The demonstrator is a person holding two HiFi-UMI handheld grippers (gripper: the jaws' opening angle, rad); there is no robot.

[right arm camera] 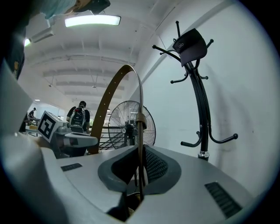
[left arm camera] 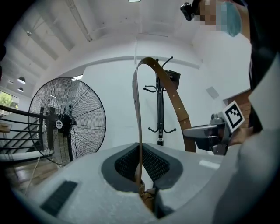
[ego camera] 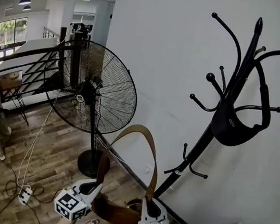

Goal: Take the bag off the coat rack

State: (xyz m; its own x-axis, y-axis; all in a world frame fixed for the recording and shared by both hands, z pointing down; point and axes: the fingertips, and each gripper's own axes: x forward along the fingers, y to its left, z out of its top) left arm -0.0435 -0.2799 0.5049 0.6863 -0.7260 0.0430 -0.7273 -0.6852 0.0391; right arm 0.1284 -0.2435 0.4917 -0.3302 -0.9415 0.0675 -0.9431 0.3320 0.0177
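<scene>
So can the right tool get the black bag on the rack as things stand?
Probably not: the right tool is shut on the brown strap, and the black bag hangs high on the coat rack.

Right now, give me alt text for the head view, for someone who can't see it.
The left tool and right tool each clamp the strap of a brown bag, which arches up between them, off the black coat rack. A black bag hangs on the rack; a pedestal fan stands left.

left gripper [left arm camera: 141, 165] pale grey shell, black ribbed pads [left arm camera: 155, 163], right gripper [right arm camera: 139, 168] same, white marker cube [ego camera: 71, 206] on each, black squares
</scene>
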